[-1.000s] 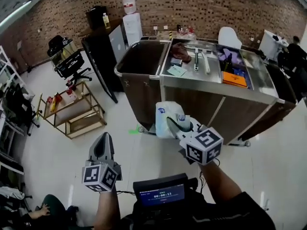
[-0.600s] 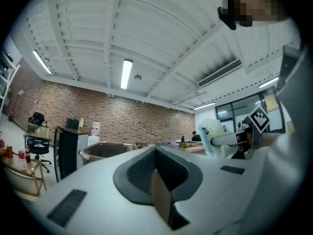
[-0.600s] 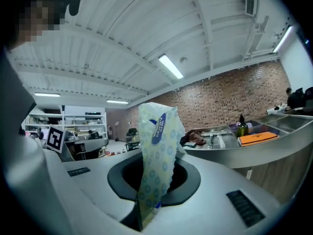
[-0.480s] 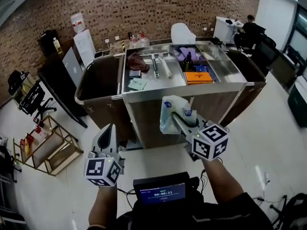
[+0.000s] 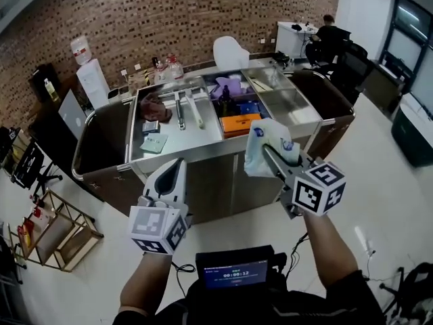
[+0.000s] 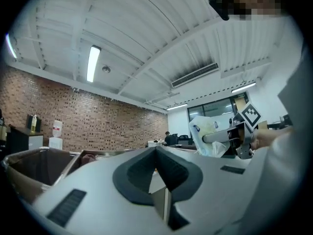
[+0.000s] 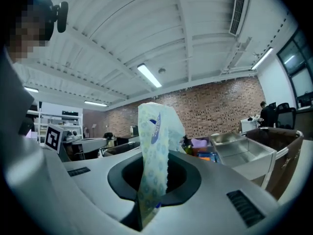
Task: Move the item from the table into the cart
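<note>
Turning has brought the brown-sided steel cart (image 5: 196, 133) squarely ahead, so the white-and-blue plastic pack (image 5: 270, 134), clamped between the right gripper (image 5: 266, 151) fingers near its front edge, looks ready to place, while the left gripper (image 5: 179, 162) fingers sit together, empty.

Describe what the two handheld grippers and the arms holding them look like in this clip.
The left gripper and right gripper match: smooth light-grey shells that taper to narrow jaws, with a dark recess around the jaws. Each carries a white cube at its rear, printed with black square markers. The person wears a dark short sleeve, and the forearms are uncovered.
</note>
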{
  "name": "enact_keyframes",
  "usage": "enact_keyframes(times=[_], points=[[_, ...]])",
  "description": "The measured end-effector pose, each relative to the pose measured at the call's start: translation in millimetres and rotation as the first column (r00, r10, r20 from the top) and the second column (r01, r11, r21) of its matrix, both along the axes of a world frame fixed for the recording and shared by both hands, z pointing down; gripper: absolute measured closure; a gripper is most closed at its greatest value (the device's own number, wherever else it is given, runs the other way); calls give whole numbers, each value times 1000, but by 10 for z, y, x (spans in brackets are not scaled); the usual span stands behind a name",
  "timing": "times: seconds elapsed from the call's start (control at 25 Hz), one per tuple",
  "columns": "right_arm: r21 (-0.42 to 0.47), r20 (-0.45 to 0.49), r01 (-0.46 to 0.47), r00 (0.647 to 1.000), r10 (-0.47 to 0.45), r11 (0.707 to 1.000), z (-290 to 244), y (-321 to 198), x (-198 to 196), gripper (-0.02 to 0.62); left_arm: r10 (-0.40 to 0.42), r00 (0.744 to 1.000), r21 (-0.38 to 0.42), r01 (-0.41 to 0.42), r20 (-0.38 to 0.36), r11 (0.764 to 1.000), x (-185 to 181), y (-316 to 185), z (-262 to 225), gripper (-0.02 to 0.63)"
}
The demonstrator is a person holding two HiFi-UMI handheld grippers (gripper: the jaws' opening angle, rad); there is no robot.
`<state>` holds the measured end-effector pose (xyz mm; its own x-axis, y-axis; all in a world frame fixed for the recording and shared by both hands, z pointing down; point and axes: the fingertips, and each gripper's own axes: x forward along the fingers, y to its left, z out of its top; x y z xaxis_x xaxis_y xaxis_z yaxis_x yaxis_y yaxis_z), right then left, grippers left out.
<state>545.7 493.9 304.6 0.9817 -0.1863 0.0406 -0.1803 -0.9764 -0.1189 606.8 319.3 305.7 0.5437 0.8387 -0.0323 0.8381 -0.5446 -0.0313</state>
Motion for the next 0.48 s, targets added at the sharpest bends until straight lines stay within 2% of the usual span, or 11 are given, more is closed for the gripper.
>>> enact_keyframes(times=[0.16,0.28,0.36,0.48], points=[[-20,14,-6,1000,6,1000,-127,1182,-2,584,40,999,-39,-38,30,998,3,1311,-186,606],[-38,30,-23,999,24,999,-409,2218,45,584,59,998,-51,-57,29,997,12,2359,-505,606],[-50,33,-34,999,36,998,-538,2749,198,584,61,998,-46,-59,35,997,111,2899,-608,606],[-65,50,-42,998,46,997,-591,3269,560,584,83,995,-31,-82,47,996,337,3493,-648,606]])
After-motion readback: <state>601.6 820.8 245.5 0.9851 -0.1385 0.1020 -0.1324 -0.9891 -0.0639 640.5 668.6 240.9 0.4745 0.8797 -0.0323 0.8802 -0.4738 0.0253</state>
